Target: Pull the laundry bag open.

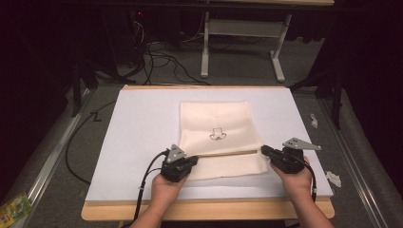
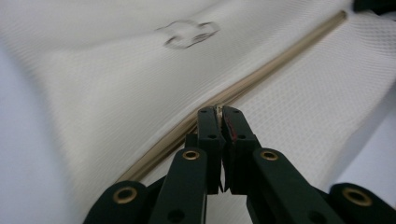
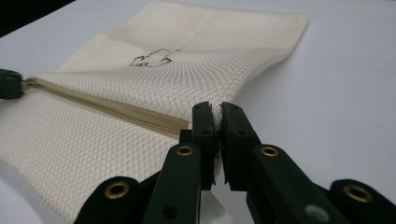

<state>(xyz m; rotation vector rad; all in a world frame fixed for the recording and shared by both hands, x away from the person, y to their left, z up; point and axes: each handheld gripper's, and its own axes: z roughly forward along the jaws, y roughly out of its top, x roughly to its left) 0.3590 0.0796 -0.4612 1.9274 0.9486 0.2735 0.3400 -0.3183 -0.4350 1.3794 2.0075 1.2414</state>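
**Mesh bag pinched at both ends of its zip**

Presently, a cream mesh bag (image 1: 216, 135) lies flat on the white sheet (image 1: 142, 128) that covers the wooden table (image 1: 204, 210). It sits right of the sheet's middle and towards the near edge. A tan zip (image 1: 223, 154) runs across it from left to right, with a narrow strip of mesh on the near side and the larger panel beyond. That far panel bears a small dark outline drawing (image 1: 218, 135).

The left gripper (image 1: 194, 160) rests at the left end of the zip. In the left gripper view its jaws are pressed together on the bag (image 2: 140, 88), with a sliver of cream material caught between the tips right on the zip line (image 2: 261, 77). The drawing (image 2: 187, 33) appears blurred further along.

The right gripper (image 1: 264, 150) is at the bag's right edge, at the zip's other end. In the right gripper view its jaws pinch a fold of the mesh (image 3: 154, 88) where the zip (image 3: 116, 111) ends; white cloth shows in the narrow gap between the tips. The other gripper's tip (image 3: 9, 84) shows at the far end of the zip.

Each gripper is held in a hand (image 1: 166, 190) coming in from the near edge of the table, and a black cable (image 1: 142, 185) trails from the left one.
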